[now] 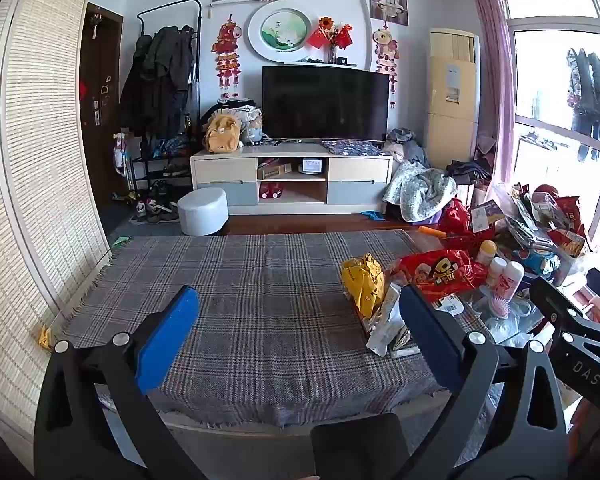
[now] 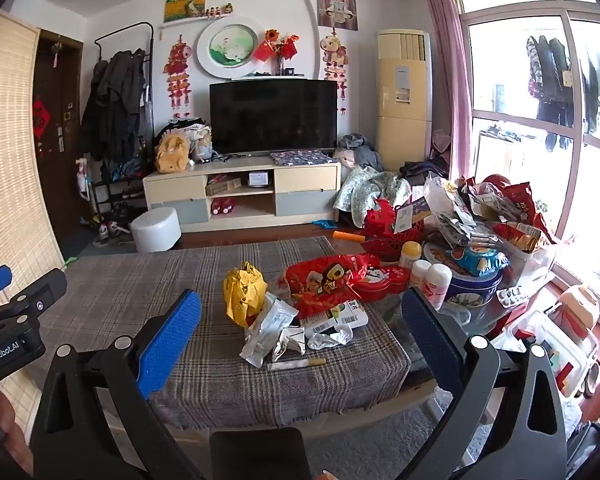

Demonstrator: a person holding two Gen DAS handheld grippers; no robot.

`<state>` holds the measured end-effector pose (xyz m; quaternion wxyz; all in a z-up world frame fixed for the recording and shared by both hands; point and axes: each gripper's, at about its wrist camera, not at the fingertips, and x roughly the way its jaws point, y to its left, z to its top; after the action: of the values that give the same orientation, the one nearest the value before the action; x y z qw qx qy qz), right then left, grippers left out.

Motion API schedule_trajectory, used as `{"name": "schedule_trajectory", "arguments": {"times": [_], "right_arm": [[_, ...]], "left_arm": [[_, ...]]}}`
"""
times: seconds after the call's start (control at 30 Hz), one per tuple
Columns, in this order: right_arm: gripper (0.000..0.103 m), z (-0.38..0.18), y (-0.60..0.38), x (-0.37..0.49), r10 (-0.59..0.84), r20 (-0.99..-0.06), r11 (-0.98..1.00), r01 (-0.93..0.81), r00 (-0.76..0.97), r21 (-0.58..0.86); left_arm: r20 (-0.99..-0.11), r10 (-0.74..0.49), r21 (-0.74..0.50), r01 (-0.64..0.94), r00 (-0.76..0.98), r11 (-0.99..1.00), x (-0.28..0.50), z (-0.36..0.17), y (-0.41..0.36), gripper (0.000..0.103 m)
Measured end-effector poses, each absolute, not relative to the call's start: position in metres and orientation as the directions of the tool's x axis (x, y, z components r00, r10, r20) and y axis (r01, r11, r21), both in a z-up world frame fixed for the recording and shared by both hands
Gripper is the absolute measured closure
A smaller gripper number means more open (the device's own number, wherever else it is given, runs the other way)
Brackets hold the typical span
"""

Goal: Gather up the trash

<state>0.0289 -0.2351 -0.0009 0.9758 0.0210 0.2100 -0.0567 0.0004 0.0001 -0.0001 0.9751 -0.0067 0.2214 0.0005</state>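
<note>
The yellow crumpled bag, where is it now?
In both wrist views the yellow crumpled bag stands on the plaid cloth, right of its middle, left of the red snack bag and behind the white wrappers.

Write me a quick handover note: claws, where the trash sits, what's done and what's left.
Left claw: open, empty, over bare plaid cloth.
Right claw: open, empty, aimed at the trash.
Trash sits at the cloth's right end: yellow bag, red snack bag, silver wrappers, labelled box, thin stick nearest the edge.
Done: nothing picked up.
Left: collect every piece. No bin in view.
</note>
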Motion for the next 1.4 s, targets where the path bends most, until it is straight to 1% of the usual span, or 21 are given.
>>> {"name": "schedule_trajectory", "arguments": {"times": [0.3,1.4], "right_arm": [[0.003,-0.0010,-0.2352,0.0292,-0.100,-0.412,0.993,0.115,0.906,0.011],[0.003,-0.0013,-0.2387,0.0298,-0.098,-0.411,0.993,0.116,0.906,0.020]], "left_arm": [[-0.430,0.004,0.002,-0.003,0.903,1.000,-0.0011,0.0008,-0.0015,0.008],[-0.429,0.000,-0.005,-0.003,0.903,1.000,-0.0004,0.0032,-0.0024,0.008]]}}
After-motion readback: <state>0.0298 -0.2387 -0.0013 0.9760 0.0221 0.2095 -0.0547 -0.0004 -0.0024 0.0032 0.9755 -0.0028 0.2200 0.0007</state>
